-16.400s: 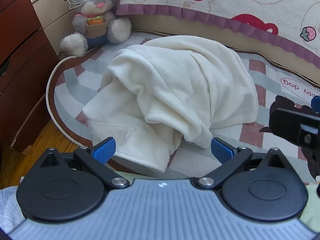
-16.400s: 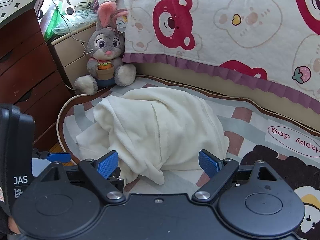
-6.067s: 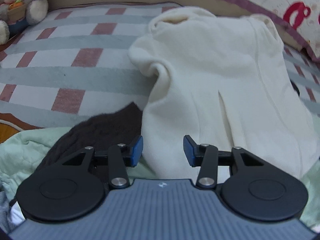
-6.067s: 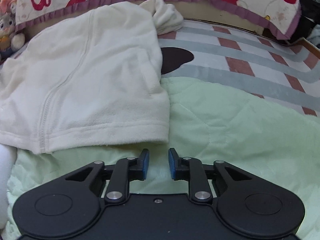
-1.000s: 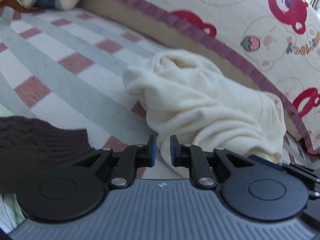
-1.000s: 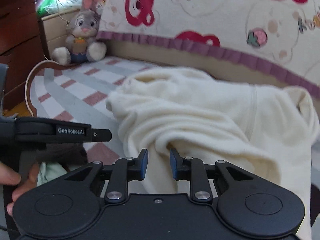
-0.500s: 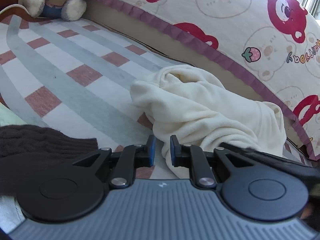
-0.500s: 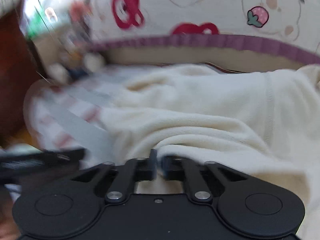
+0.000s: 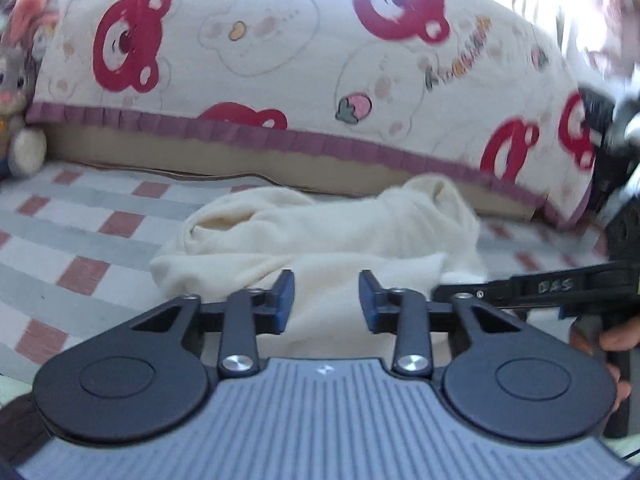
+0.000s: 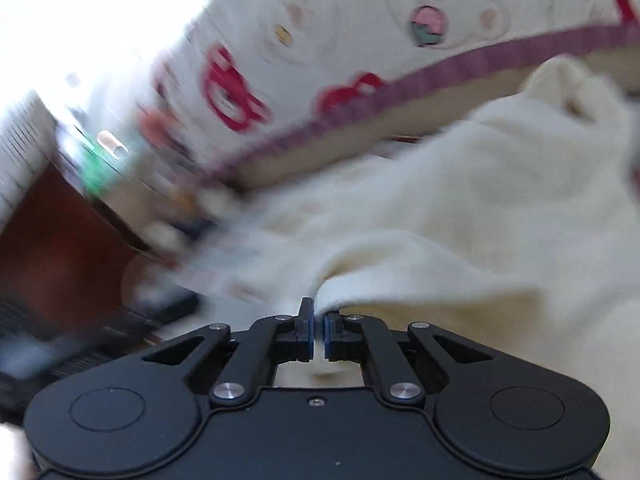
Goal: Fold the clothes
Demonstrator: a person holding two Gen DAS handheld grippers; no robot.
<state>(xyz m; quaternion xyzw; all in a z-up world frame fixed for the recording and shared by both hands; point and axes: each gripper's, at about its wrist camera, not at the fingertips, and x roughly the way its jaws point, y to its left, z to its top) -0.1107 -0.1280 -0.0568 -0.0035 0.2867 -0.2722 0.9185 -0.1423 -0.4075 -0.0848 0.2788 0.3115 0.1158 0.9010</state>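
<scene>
A striped rug (image 9: 80,236) in grey, white and red checks covers the floor, backed by a bed draped in a bear-print quilt (image 9: 280,60) with a purple frill. At the rug's far left edge sits a plush rabbit (image 9: 16,92), only partly in frame. The cream garment (image 9: 304,232) lies bunched near the rug's back edge, just below the frill, toward the middle and right.

The left gripper (image 9: 326,300) hangs over the garment's near side, its jaws having just been opening to a moderate gap; cloth shows behind them but the pads do not press on it. The right gripper (image 10: 318,328) is clamped on a fold of the cream fabric, which rises in a ridge straight from its tips.

To do this step well, I judge the right hand should draw its pinched edge out taut and low so the cloth spreads rather than heaps, while the left takes a matching edge or corner before any fold is laid. Pulling one-handed risks dragging the whole bundle along the rug.

Much is uncertain: the right wrist view is heavily smeared, so the left part of it is unreadable, and which part of the garment is pinched cannot be told. In the left view, a black tool and some fingers (image 9: 616,340) at the right edge are cut off.
</scene>
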